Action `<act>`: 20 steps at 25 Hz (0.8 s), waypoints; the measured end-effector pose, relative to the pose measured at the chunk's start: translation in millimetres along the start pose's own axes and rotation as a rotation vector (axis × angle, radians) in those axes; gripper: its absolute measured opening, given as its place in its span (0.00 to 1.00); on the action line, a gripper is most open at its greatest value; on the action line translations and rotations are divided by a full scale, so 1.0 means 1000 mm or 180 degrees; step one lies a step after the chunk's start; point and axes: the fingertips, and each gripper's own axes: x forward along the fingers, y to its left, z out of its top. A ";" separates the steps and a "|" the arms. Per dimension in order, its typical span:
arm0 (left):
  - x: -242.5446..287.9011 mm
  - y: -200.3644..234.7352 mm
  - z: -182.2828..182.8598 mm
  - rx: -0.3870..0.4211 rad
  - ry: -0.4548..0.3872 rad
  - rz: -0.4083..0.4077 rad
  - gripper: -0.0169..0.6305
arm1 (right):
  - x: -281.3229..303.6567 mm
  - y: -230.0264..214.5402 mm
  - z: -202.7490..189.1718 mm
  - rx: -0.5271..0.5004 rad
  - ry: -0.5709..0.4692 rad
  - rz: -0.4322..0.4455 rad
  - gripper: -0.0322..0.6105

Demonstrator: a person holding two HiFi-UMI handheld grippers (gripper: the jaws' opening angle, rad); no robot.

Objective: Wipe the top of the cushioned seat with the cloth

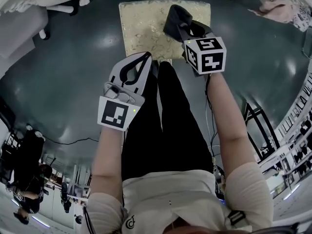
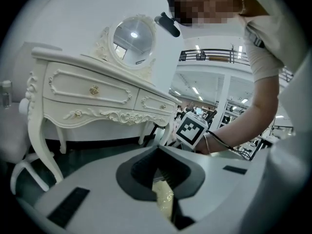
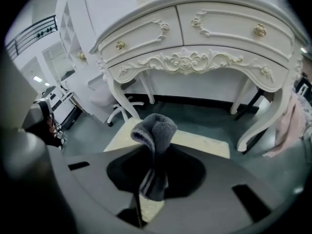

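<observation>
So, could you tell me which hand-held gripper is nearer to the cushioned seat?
Right. The right hand-held gripper, shut on the cloth, hangs over the cushioned seat's right part; the left hand-held gripper, shut and empty, sits at its near edge.

A white carved dressing table [image 3: 195, 38] is standing ahead of the right claw [image 3: 154, 177], with gold knobs [image 3: 260, 30] showing on its drawers. Some pink fabric [image 3: 288, 123] is hanging right of that claw. A white chair base [image 3: 122, 108] is sitting ahead-left of it. A round mirror [image 2: 131, 37] is standing on the table, up-left of the left claw [image 2: 163, 182]. The dark teal floor [image 1: 73, 82] is spreading under both.
</observation>
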 end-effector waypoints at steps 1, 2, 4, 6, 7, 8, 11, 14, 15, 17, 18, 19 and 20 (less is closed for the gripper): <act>-0.008 0.006 -0.001 -0.0004 0.0004 0.0034 0.05 | 0.005 0.014 0.000 0.0004 0.0008 0.0060 0.17; -0.016 0.012 -0.003 -0.0024 0.0006 0.0073 0.05 | 0.009 0.028 -0.001 -0.0001 0.0023 0.0121 0.17; -0.032 0.026 -0.006 -0.0070 0.0015 0.0154 0.05 | 0.020 0.058 -0.003 -0.0044 0.0072 0.0247 0.17; -0.047 0.039 -0.011 -0.0091 0.0025 0.0226 0.04 | 0.031 0.088 -0.005 -0.0123 0.0124 0.0368 0.17; -0.053 0.046 -0.013 -0.0102 0.0022 0.0259 0.05 | 0.036 0.102 -0.005 -0.0170 0.0149 0.0422 0.17; -0.059 0.053 -0.015 -0.0119 0.0014 0.0289 0.05 | 0.042 0.115 -0.005 -0.0214 0.0170 0.0468 0.17; -0.074 0.066 -0.021 -0.0175 -0.0019 0.0342 0.05 | 0.056 0.146 -0.006 -0.0295 0.0218 0.0571 0.17; -0.088 0.073 -0.034 -0.0182 0.0041 0.0332 0.05 | 0.068 0.165 -0.008 -0.0294 0.0269 0.0617 0.17; -0.092 0.076 -0.039 -0.0179 0.0074 0.0336 0.05 | 0.072 0.168 -0.010 -0.0295 0.0291 0.0625 0.17; -0.098 0.082 -0.048 -0.0191 0.0116 0.0364 0.05 | 0.080 0.171 -0.013 -0.0323 0.0344 0.0622 0.17; -0.101 0.085 -0.051 -0.0204 0.0123 0.0382 0.05 | 0.083 0.171 -0.015 -0.0345 0.0370 0.0611 0.17; -0.102 0.087 -0.053 -0.0213 0.0130 0.0393 0.05 | 0.085 0.170 -0.016 -0.0362 0.0389 0.0598 0.17; -0.101 0.088 -0.054 -0.0210 0.0140 0.0394 0.04 | 0.086 0.167 -0.017 -0.0369 0.0394 0.0583 0.17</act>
